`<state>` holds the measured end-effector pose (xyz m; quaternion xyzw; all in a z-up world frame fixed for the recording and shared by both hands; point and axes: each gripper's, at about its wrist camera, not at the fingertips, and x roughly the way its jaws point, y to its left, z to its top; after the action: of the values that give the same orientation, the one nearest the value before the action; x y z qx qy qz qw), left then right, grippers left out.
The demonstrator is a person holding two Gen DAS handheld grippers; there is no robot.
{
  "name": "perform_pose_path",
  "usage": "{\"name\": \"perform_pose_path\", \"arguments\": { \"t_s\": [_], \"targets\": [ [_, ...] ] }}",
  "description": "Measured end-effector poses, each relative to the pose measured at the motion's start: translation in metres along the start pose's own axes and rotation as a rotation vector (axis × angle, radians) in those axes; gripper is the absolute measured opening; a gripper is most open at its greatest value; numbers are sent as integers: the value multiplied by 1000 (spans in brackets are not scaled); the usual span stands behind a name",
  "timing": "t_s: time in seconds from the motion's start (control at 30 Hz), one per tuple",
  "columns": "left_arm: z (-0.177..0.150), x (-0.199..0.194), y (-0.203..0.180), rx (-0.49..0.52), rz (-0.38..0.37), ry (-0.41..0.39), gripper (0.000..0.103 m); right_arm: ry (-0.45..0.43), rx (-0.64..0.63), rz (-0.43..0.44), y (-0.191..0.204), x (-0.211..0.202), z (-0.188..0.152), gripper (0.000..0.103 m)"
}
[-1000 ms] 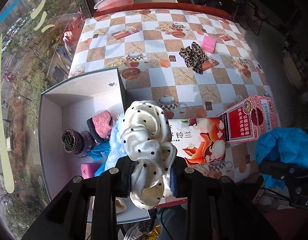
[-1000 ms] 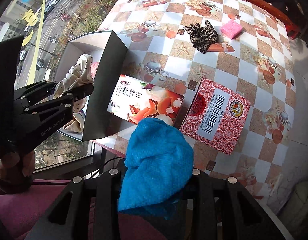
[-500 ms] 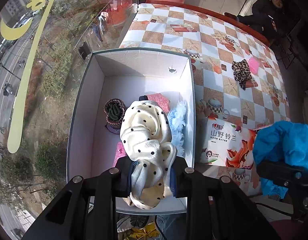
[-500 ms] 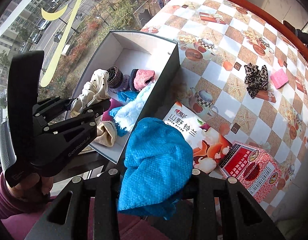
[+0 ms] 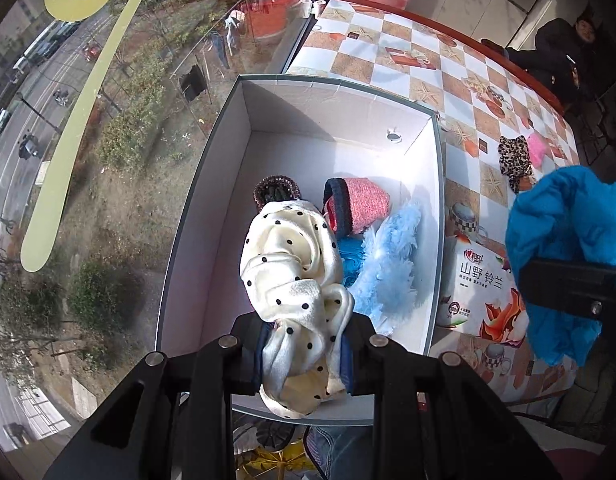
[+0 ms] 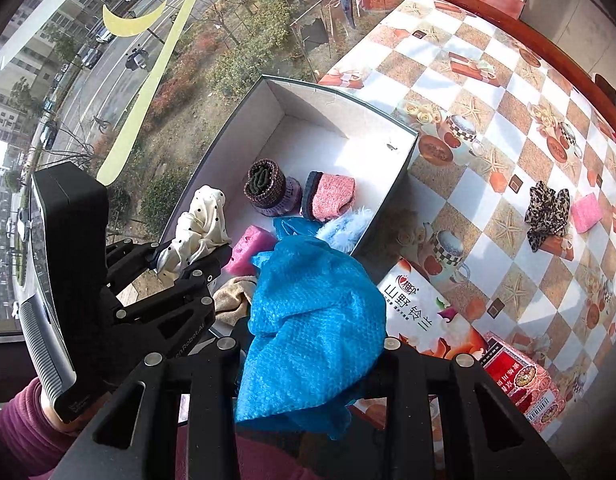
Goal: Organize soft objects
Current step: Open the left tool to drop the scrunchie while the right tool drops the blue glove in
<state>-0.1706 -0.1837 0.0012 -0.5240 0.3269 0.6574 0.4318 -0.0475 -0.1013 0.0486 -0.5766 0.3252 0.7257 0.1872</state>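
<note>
Daylight enters a big window [image 5: 107, 140] (yellow decals on the glass) along the table's [image 6: 488, 92] checkered left edge.

left gripper [image 6: 187, 256]: matte black linkage fingers, round silver pivot screws, grey lettering along one arm, dark grey boxy ribbed handle | right gripper [image 6: 312, 344]: same black links, silver screw heads | sleeve [image 6: 11, 436]: maroon knit, near left corner
</note>
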Motion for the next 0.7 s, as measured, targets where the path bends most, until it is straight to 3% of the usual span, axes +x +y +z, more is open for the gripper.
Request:
{"name": "perform_pose_path", "arguments": {
  "t_s": [0.7],
  "targets": [
    [3,5,1,-11,2,10,31,-12,-24,-2,15,5,24,33]
  ]
}}
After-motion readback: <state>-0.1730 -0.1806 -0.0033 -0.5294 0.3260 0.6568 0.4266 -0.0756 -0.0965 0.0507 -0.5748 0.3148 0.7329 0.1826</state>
